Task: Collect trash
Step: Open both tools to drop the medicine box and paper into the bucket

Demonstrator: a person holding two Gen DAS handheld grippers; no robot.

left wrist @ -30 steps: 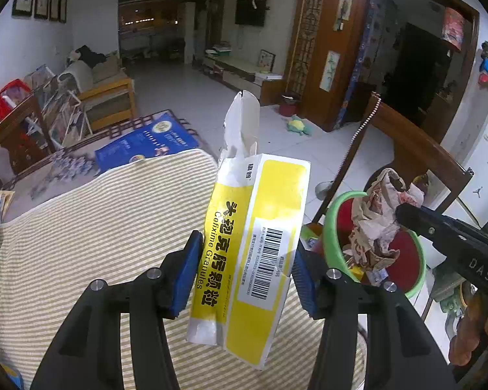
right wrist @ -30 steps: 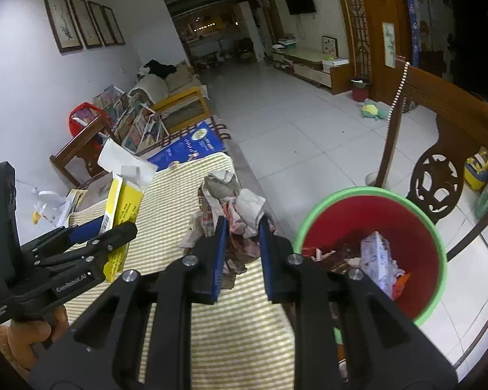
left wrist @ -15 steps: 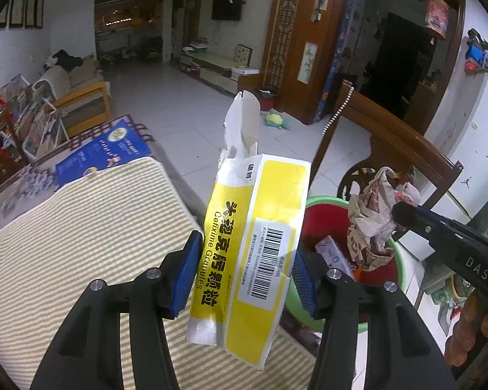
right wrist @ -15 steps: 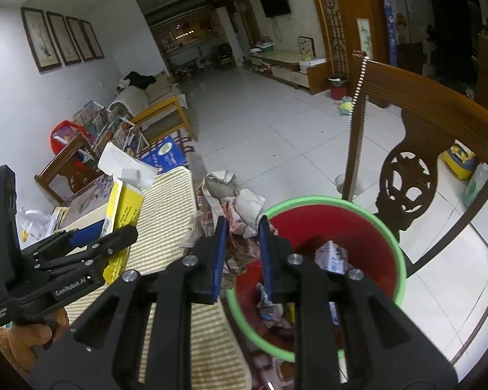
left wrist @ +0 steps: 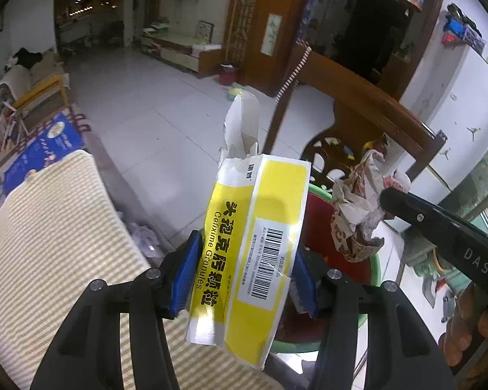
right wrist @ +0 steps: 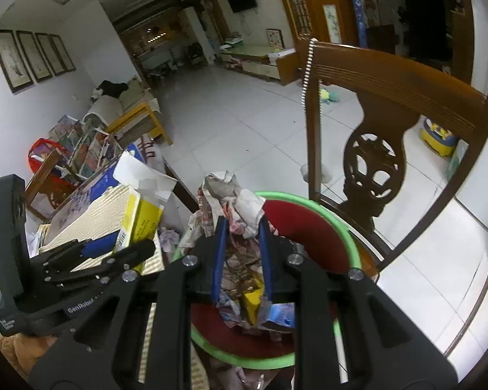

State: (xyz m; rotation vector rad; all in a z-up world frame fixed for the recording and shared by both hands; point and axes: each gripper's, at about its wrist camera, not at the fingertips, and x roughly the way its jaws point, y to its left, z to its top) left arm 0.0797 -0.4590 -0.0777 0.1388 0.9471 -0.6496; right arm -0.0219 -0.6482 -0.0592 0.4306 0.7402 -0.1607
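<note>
In the left wrist view, the left tool (left wrist: 244, 273) is clamped on a yellow medicine box (left wrist: 253, 243), its blue pads (left wrist: 185, 276) pressing the box's two sides near the lower half. The box stands roughly upright and slightly tilted, its torn white flap open at the top and a barcode label facing the camera. Behind and below the box is a red bin with a green rim (left wrist: 322, 224), partly hidden by it. To the left lies the bench under a yellow-and-white striped cloth (left wrist: 48, 243), its edge just beside the bin. At the right, the right tool (left wrist: 387, 200) comes in from the side, gripping a wad of crumpled paper (left wrist: 354, 214) that hangs above the bin's far side. A wooden chair (left wrist: 367, 113) stands behind the bin on a pale tiled floor (left wrist: 153, 123). In the right wrist view, the right tool (right wrist: 242, 227) is closed on the crumpled paper (right wrist: 234, 201), which bulges out above its blue pads (right wrist: 219, 253). The wad sits directly over the open bin (right wrist: 348, 237), whose bottom already holds wrappers and scraps. At the left, the left tool (right wrist: 114, 250) holds the yellow box (right wrist: 144, 221) over the striped bench cloth (right wrist: 97, 217), near the bin's rim. The chair (right wrist: 390, 113) rises just behind the bin.
</note>
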